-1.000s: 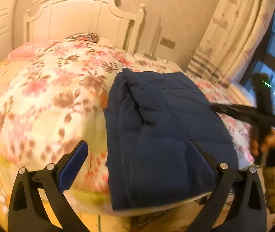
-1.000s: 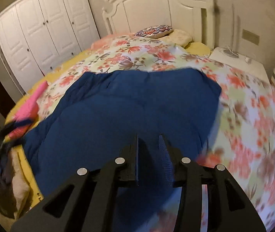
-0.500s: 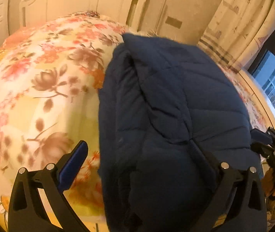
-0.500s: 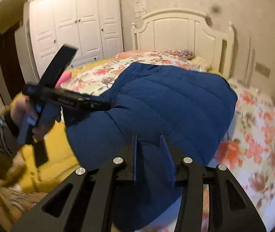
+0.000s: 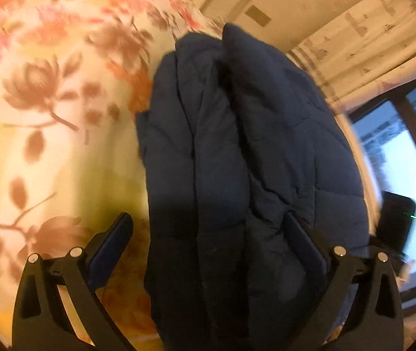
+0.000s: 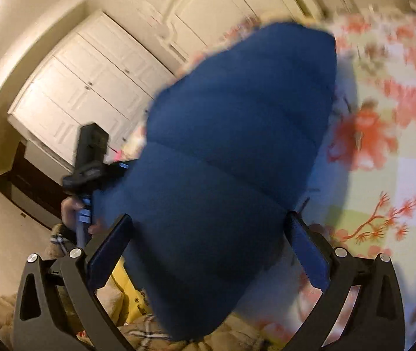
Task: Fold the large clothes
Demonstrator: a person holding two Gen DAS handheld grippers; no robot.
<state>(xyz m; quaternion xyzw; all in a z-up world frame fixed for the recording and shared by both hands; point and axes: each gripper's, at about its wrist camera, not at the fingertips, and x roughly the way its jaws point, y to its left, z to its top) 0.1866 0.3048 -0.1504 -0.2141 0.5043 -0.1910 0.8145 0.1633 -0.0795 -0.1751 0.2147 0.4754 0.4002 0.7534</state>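
A navy quilted puffer jacket [image 5: 237, 152] lies folded in a long bundle on the floral bed cover [image 5: 47, 111]. My left gripper [image 5: 208, 242] is open, its fingers straddling the near end of the bundle. In the right wrist view the same jacket [image 6: 231, 152] fills the middle. My right gripper [image 6: 208, 242] is open, its fingers on either side of the jacket's near end. The left gripper also shows in the right wrist view [image 6: 91, 163], held in a hand at the jacket's left edge.
A white wardrobe [image 6: 85, 87] and a white headboard [image 6: 213, 11] stand behind the bed. A curtain [image 5: 369, 44] and window [image 5: 398, 146] are to the right. Beige and yellow cloth [image 6: 126, 298] lies by the bed's near edge.
My right gripper has opened from a narrow gap to wide. Both grippers have tilted and moved closer to the jacket, which now fills more of each view.
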